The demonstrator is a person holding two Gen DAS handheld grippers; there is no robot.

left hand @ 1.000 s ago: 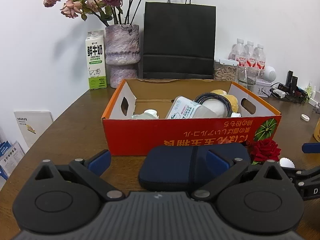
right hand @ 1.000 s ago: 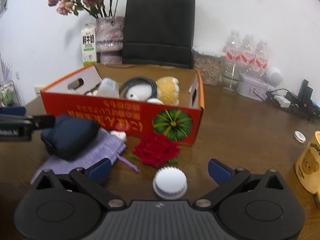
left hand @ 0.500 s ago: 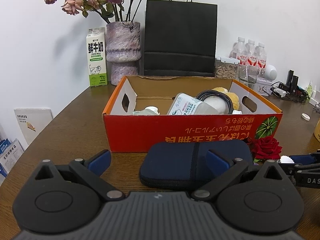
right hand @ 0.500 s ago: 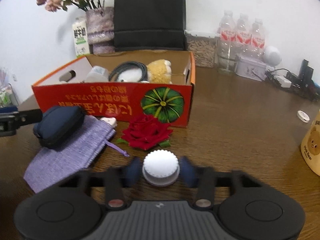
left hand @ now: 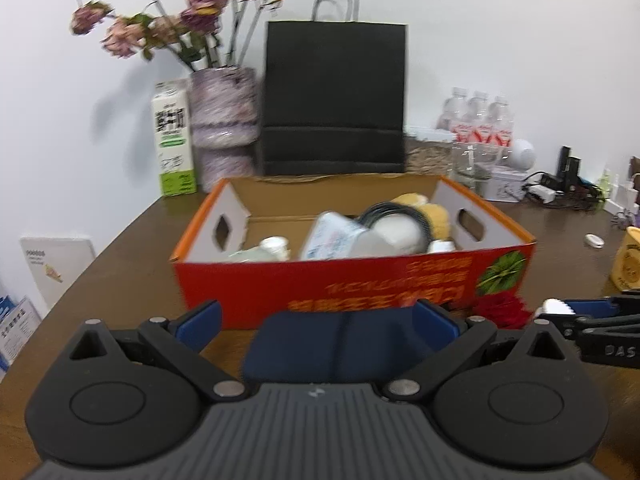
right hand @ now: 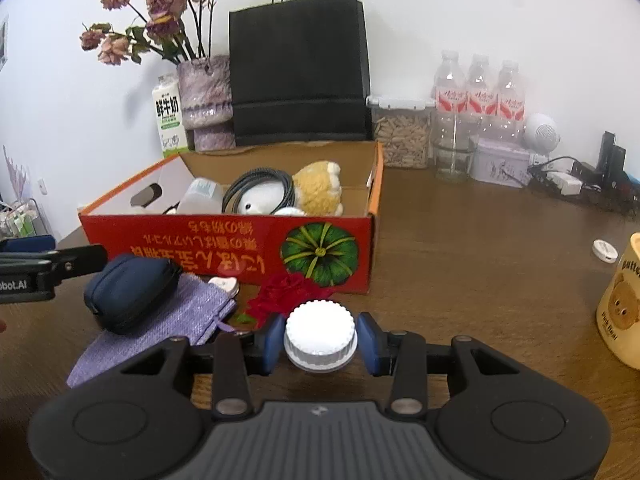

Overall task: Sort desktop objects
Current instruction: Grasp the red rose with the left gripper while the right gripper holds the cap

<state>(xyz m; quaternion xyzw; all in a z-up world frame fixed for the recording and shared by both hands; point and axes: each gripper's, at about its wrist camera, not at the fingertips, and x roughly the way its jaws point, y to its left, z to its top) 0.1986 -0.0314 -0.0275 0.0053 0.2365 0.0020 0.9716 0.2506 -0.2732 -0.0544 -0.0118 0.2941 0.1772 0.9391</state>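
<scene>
We work at a dark wooden table (right hand: 480,264) set against a white wall (right hand: 460,12). Along the wall stand a vase (right hand: 205,96) of dried roses, a milk carton (right hand: 169,120), a black bag (right hand: 298,68), a jar (right hand: 402,132) and three water bottles (right hand: 478,96); a yellow mug (right hand: 622,308) sits at the right edge.

Our right gripper (right hand: 320,338) is clamped on a white cap (right hand: 320,334) — both blue pads press its ribbed sides, just in front of a red rose (right hand: 286,294).

Our left gripper (left hand: 316,316) stands wide, its pads apart from the navy case (left hand: 340,342) between them. The case lies on a purple pouch (right hand: 160,328), just before the red box (right hand: 240,252), which holds a plush toy (right hand: 318,188), a cable (right hand: 256,182) and a bottle (left hand: 332,236).
</scene>
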